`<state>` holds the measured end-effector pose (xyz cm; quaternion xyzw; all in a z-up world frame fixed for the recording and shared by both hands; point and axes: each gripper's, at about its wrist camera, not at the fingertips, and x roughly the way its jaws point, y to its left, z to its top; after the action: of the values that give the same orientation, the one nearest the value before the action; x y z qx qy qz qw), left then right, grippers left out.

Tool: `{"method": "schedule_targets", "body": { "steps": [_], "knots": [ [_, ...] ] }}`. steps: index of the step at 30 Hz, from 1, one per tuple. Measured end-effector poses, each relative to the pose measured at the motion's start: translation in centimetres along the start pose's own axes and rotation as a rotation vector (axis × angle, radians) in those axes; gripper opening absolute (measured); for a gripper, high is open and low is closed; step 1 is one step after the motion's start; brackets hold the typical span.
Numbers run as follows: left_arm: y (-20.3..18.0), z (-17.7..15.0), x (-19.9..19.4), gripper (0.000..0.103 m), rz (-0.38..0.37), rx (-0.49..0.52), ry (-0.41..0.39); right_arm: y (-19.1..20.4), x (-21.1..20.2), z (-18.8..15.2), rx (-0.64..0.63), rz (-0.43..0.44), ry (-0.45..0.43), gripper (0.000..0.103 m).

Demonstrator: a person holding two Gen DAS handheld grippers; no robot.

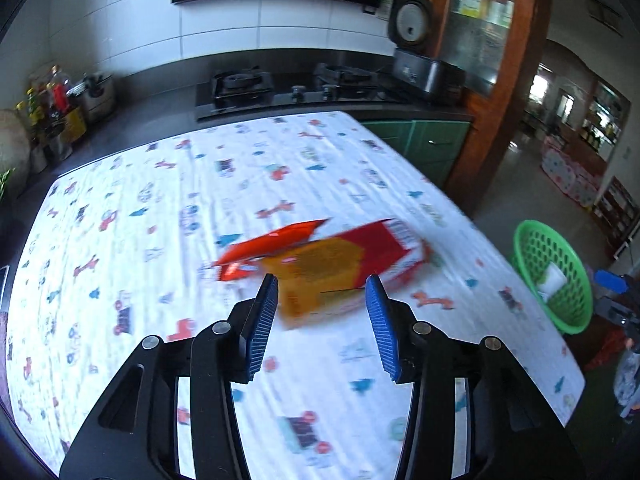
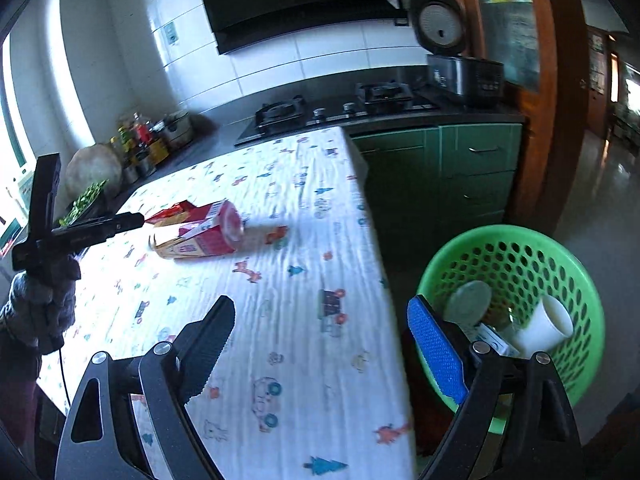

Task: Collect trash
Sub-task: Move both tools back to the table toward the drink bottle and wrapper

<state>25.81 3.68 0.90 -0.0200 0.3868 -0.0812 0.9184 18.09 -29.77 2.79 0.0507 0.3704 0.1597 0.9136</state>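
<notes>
On the table [image 1: 120, 240], which is spread with a white cloth printed with small cartoon figures, a red and yellow carton [image 1: 340, 268] lies on its side with a red wrapper [image 1: 276, 246] touching its far edge. Just short of the carton, the left gripper [image 1: 322, 294] points down at it, jaws released and empty. Nearer the table's edge, the right gripper [image 2: 320, 320] hangs with its jaws spread wide, holding nothing. Beside the table stands a green perforated basket [image 2: 576, 276] containing a white paper cup [image 2: 548, 326], a round lid [image 2: 468, 304] and other scraps.
</notes>
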Motion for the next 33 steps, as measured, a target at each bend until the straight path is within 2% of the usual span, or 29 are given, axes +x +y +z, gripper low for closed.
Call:
{"method": "schedule_targets", "body": {
  "steps": [2, 7, 14, 20, 26, 28, 33],
  "knots": [
    [2.2, -0.1, 0.5, 0.046, 0.025, -0.007, 0.007, 1.0, 0.6, 0.4, -0.023, 0.008, 0.006, 0.085],
    [5.4, -0.2, 2.0, 0.044, 0.017, 0.002, 0.044, 2.6, 2.3, 1.5, -0.048, 0.041, 0.026, 0.085],
    [6.7, 0.2, 4.0, 0.043, -0.021, 0.064, 0.047, 4.8, 5.4, 2.8, -0.093, 0.059, 0.077, 0.085],
    [6.7, 0.6, 5.5, 0.036, -0.061, 0.126, 0.048, 6.4, 7.5, 4.2, -0.139, 0.076, 0.101, 0.085],
    [7.0, 1.0, 6.6, 0.021, -0.109, 0.167, 0.042, 8.5, 9.4, 5.5, -0.231, 0.097, 0.131, 0.085],
    [7.0, 1.0, 6.8, 0.007, -0.122, 0.177, 0.042, 9.2, 10.2, 5.9, -0.274, 0.109, 0.145, 0.085],
    [7.9, 0.7, 6.4, 0.0, -0.133, 0.123, 0.014, 11.4, 12.3, 6.9, -0.399, 0.156, 0.182, 0.089]
  ]
}}
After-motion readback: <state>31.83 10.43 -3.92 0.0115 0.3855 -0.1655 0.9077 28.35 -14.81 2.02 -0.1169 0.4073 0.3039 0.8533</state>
